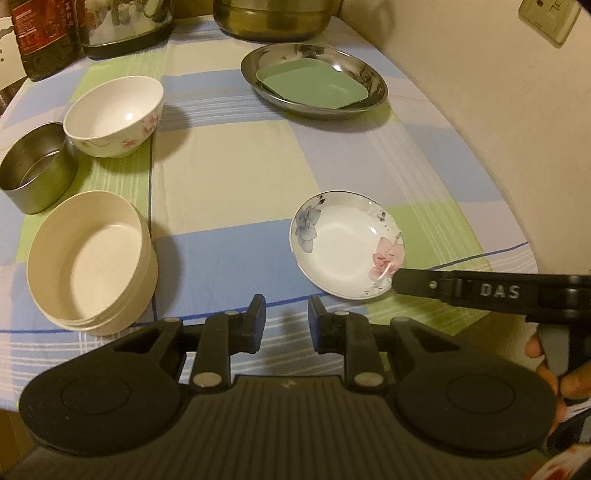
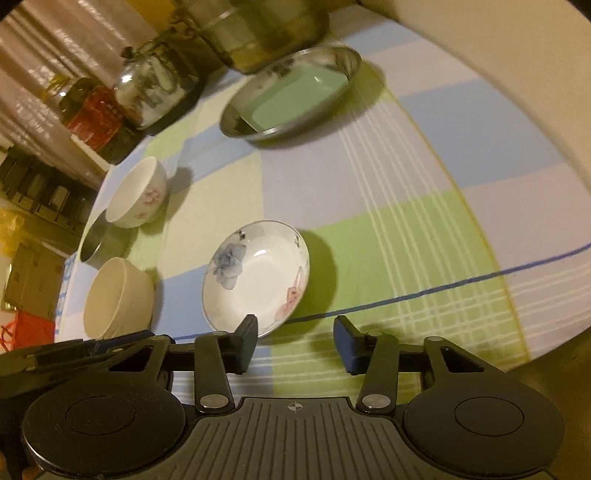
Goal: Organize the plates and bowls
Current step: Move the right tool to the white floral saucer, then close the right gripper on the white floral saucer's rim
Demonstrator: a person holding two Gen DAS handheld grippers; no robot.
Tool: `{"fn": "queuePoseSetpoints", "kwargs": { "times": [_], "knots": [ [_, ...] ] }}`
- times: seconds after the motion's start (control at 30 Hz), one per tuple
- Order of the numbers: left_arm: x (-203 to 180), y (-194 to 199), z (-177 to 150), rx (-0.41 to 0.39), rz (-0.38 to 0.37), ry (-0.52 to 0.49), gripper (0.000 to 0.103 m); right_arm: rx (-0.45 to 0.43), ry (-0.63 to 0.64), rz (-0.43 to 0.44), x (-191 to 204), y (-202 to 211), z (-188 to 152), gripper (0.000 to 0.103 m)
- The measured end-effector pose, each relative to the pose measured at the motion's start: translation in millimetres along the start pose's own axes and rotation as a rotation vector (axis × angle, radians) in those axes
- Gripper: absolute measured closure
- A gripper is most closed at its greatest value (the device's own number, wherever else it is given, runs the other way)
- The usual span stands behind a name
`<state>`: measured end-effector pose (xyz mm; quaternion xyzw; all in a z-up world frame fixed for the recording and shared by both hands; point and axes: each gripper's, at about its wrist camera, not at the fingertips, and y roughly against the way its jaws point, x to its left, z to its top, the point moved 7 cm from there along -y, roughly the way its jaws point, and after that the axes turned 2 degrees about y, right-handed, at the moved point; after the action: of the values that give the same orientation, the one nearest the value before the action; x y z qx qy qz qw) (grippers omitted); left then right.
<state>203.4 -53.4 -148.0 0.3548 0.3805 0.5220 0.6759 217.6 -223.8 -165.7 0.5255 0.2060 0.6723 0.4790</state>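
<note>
Right tongs point(image 2: 295, 345): standing apart, one pad touching flowered saucer point(image 2: 258, 275) rim.
Left tongs point(image 1: 287, 323): narrowly apart, holding nothing.
Risk: saucer skidding away or tipping under a shallow rim bite.

A checked cloth point(image 1: 236, 155) of blue, green and cream squares covers the worktop. At its far edge stand a dark glass bottle with a red label point(image 1: 40, 33), a shiny steel kettle on a black base point(image 1: 125, 26) and a large brass-coloured metal pot point(image 1: 277, 18), side by side. A cream wall point(image 1: 498, 129) borders the cloth and carries 1 beige wall socket point(image 1: 550, 16). Beyond the worktop's edge, the right wrist view shows brown cardboard boxes point(image 2: 33, 280) and a red bag point(image 2: 26, 328).
</note>
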Motion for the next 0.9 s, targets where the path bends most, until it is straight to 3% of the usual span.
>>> {"fn": "queuePoseSetpoints", "kwargs": {
  "times": [0.13, 0.3, 0.4, 0.73, 0.9],
  "knots": [
    [3, -7, 4, 0.006, -0.009, -0.007, 0.081, 0.016, -0.01, 0.009, 2, -11, 2, 0.066],
    [8, -12, 10, 0.015, -0.018, -0.009, 0.081, 0.02, -0.018, 0.001, 2, -20, 6, 0.085],
    [10, -14, 13, 0.017, -0.026, -0.009, 0.081, 0.013, -0.022, -0.013, 1, -22, 10, 0.09],
    [10, -25, 27, 0.025, -0.065, -0.022, 0.081, -0.076, 0.09, -0.079, 6, -38, 53, 0.095],
    [6, -36, 37, 0.024, -0.086, -0.034, 0.081, -0.072, 0.114, -0.112, 12, -40, 51, 0.092]
  ]
}}
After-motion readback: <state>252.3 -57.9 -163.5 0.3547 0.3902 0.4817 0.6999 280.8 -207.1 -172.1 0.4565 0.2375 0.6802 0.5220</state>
